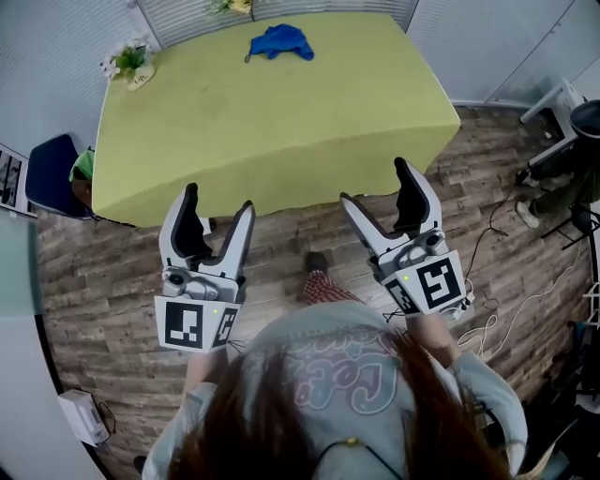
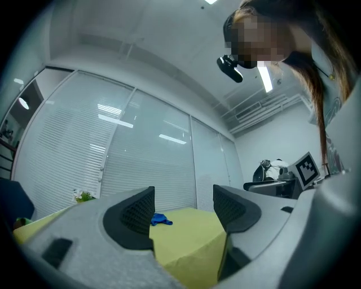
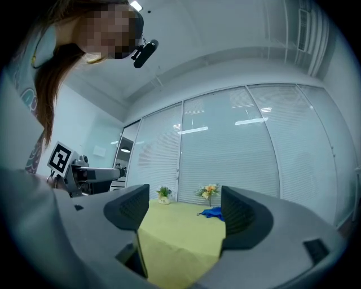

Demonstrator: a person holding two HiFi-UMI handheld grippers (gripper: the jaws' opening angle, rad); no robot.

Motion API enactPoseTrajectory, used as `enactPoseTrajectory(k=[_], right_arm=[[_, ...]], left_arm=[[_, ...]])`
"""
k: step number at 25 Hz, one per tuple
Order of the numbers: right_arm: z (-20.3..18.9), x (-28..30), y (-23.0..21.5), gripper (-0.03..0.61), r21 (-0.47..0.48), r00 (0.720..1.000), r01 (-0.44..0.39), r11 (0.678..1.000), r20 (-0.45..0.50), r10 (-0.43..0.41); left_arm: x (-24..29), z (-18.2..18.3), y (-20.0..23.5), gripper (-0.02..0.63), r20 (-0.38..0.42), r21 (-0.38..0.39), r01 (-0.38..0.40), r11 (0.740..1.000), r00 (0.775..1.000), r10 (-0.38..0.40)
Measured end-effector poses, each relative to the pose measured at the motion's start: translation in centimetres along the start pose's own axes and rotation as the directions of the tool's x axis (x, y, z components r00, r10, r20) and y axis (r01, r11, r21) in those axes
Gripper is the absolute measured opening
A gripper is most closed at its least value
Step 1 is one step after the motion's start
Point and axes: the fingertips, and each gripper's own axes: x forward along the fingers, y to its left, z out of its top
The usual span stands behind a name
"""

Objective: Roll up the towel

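Observation:
A crumpled blue towel (image 1: 280, 41) lies near the far edge of the table under a yellow-green cloth (image 1: 281, 122). It shows small in the left gripper view (image 2: 161, 219) and the right gripper view (image 3: 213, 212). My left gripper (image 1: 218, 207) is open and empty, held over the floor in front of the table's near edge. My right gripper (image 1: 378, 184) is open and empty too, at the same distance. Both are far from the towel.
Two small flower pots stand at the table's far side, one at the left corner (image 1: 131, 64) and one at the back (image 1: 234, 7). A dark blue chair (image 1: 52, 175) stands left of the table. Cables (image 1: 506, 281) and equipment lie on the wooden floor at right.

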Motion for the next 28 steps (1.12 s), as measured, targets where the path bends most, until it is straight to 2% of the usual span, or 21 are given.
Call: enactPoseTrajectory(k=[9,16,28], right_arm=[[0.0,6.2,-5.7,0.385,0.061,0.997,-0.067,0.996,0.037,0.064],[-1.6,10.2,-9.1,0.385,0.071,0.996,-0.092,0.993,0.022,0.091],[-3.9,13.2,-13.0,0.385,0.071,0.995,-0.097,0.993,-0.031,0.099]], left_arm=[[7.4,-0.7,1.9,0.295,-0.004,0.015,-0.050,0.999,0.999,0.050],[12.0,-2.3,3.7,0.295,-0.019,0.028,-0.074,0.997,0.997,0.075],[16.2,-4.1,4.8,0.295,-0.051,0.036,-0.104,0.994,0.993,0.105]])
